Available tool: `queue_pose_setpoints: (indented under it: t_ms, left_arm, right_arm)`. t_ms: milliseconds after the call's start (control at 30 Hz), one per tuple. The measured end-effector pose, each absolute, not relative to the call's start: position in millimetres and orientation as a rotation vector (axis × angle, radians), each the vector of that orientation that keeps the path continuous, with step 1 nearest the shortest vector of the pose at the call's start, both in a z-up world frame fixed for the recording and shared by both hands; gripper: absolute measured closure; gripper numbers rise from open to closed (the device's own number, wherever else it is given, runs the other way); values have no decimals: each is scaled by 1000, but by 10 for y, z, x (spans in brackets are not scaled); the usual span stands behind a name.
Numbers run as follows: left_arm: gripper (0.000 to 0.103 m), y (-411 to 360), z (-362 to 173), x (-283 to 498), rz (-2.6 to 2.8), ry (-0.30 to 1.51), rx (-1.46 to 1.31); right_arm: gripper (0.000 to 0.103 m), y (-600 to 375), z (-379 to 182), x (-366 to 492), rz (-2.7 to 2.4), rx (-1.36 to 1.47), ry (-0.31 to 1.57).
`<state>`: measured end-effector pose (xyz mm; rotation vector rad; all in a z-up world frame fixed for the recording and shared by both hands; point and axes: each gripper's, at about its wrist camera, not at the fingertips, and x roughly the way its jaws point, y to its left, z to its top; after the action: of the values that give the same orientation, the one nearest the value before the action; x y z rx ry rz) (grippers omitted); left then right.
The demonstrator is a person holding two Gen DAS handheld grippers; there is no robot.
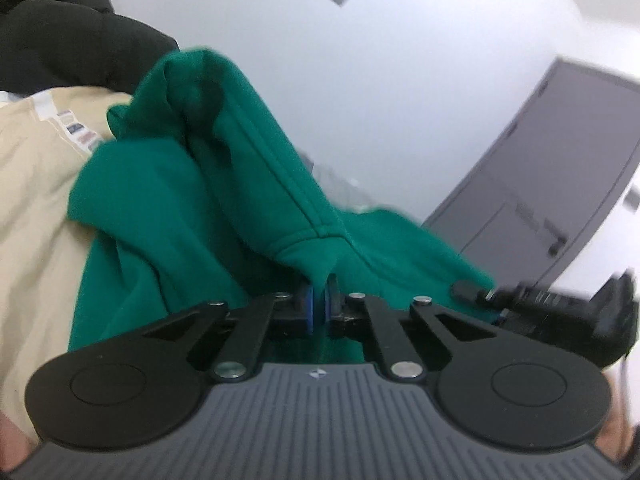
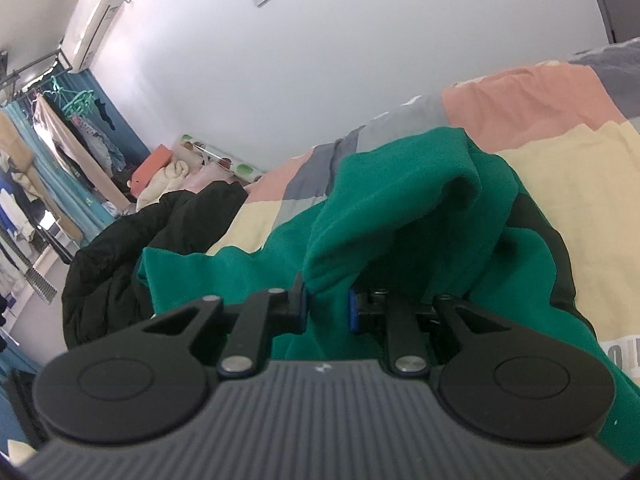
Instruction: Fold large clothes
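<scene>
A large green sweatshirt (image 1: 168,208) lies bunched on the bed, raised in loose folds. My left gripper (image 1: 320,304) is shut on a thin hemmed edge of the green cloth, its blue pads pinching the fabric. In the right wrist view the same green sweatshirt (image 2: 400,208) rises in a hump over the patchwork bedcover (image 2: 540,100). My right gripper (image 2: 328,312) is shut on a thicker bunched fold of it, the cloth filling the gap between the blue pads. The other gripper's black body (image 1: 560,312) shows at the right edge of the left wrist view.
A black padded jacket (image 2: 152,248) lies on the bed left of the sweatshirt, also seen as a black jacket (image 1: 60,40). A beige cover (image 1: 36,200) spreads at left. A grey door (image 1: 560,168) stands behind. A clothes rack (image 2: 60,128) and shelves crowd the far left.
</scene>
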<state>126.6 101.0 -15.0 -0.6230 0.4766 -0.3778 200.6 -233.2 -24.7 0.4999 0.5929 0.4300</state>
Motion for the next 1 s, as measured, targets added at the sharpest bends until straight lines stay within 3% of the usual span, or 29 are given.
queue_pose_setpoints:
  t_ms: [267,500,800,1000]
  left_arm:
    - [98,994,469,1483,-353,374,-536]
    - [98,890,735,2194,-267,356,-409]
    - [97,756,-169,3164,-170,573,-318]
    - [97,678,-471,3222,-173,616,-313]
  right_arm:
    - [81,-2327,220,2263,496,453,436]
    - [81,-2142,400,2961,458,445,405]
    - [80,-1798,-323,3719,398,279,490]
    - [76,-1791,-720,3698,409,227,547]
